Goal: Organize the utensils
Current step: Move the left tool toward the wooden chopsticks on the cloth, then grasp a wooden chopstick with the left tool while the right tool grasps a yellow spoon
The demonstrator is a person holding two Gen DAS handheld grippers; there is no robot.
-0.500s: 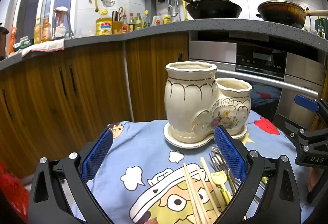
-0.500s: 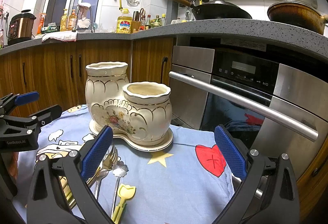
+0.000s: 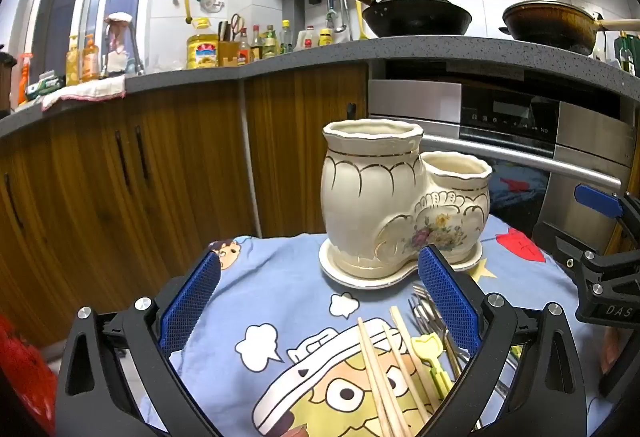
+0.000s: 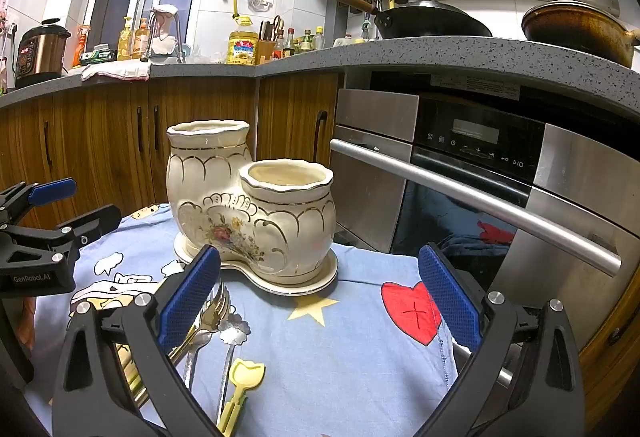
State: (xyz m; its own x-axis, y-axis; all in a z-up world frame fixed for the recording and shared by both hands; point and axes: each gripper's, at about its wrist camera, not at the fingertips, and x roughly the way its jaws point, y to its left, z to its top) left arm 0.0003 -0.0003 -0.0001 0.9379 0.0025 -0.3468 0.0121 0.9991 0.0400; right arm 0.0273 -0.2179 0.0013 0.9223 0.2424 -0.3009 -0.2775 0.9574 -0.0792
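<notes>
Your left wrist camera looks forward, low over the tablecloth (image 3: 280, 277), facing the ceramic holder (image 3: 400, 205) from close by, with the oven (image 3: 520, 125) behind. Your right wrist camera sits just as low and close, further right. Both share the holder, the utensils, the cabinets and the counter.

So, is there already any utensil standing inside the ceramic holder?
No, both openings of the ceramic holder look empty, and the chopsticks and forks lie on the cloth.

Both grippers (image 3: 318, 297) (image 4: 318, 297) wide-jawed, empty.
</notes>
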